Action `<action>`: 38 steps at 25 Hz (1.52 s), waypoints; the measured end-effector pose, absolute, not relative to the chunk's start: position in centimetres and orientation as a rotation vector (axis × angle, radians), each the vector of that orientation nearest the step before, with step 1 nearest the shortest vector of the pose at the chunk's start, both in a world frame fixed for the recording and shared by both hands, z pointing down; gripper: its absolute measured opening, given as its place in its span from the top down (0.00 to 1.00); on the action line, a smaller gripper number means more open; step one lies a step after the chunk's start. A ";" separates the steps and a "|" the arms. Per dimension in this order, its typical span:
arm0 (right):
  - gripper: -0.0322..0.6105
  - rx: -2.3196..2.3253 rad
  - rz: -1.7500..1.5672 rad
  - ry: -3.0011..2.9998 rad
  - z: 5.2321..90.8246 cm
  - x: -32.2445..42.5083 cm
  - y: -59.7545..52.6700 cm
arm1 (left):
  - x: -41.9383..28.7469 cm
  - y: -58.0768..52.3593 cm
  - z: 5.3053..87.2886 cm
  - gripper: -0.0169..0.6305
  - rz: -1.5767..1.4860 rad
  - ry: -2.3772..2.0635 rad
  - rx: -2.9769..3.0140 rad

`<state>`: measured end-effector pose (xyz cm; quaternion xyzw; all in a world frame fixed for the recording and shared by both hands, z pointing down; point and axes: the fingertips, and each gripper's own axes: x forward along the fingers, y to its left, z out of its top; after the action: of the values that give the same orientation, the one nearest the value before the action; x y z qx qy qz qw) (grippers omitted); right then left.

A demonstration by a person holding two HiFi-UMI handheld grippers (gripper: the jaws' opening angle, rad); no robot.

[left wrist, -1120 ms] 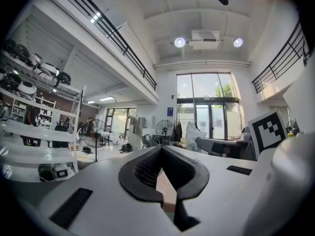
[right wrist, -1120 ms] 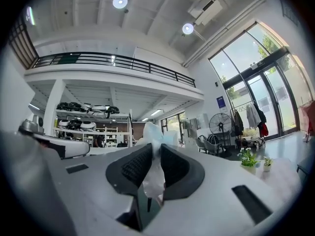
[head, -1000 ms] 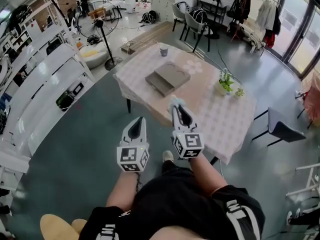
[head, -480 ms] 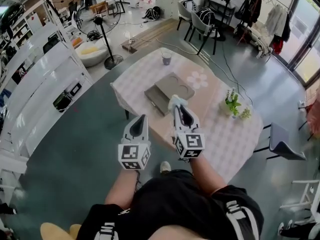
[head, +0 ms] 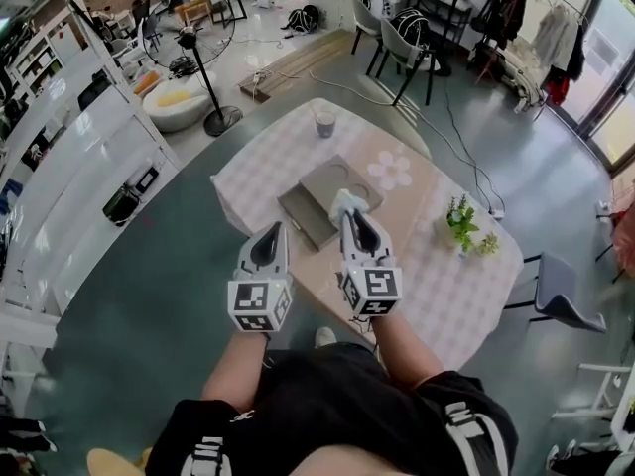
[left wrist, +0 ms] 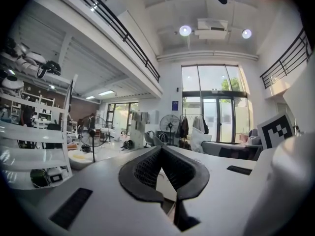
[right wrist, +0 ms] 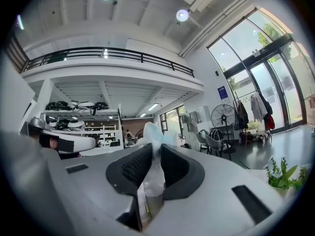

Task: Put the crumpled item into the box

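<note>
Fingers (right wrist: 134, 167): right gripper (head: 353, 220) clamped on crumpled item (head: 342, 202); left gripper (head: 271, 234) closed, empty.
Risk: thin pinch could slip, dropping it short of box (head: 301, 213) on desk (head: 446, 266).

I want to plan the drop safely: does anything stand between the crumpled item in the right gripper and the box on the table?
Nothing visible does. The right gripper holds the crumpled item close to the box; the cup stands beyond it and the plant far to its right.
</note>
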<state>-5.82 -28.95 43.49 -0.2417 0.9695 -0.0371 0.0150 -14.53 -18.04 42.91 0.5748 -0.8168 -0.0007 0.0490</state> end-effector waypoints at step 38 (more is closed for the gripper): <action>0.86 -1.671 -0.107 2.690 48.2 -16.8 -33.9 | -27.8 -31.9 46.5 0.97 0.031 -1.711 2.486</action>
<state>-16.82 -33.94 48.20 -0.5273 0.8489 -0.0337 -0.0132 -27.81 -31.92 46.52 0.8221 -0.5659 0.0103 0.0616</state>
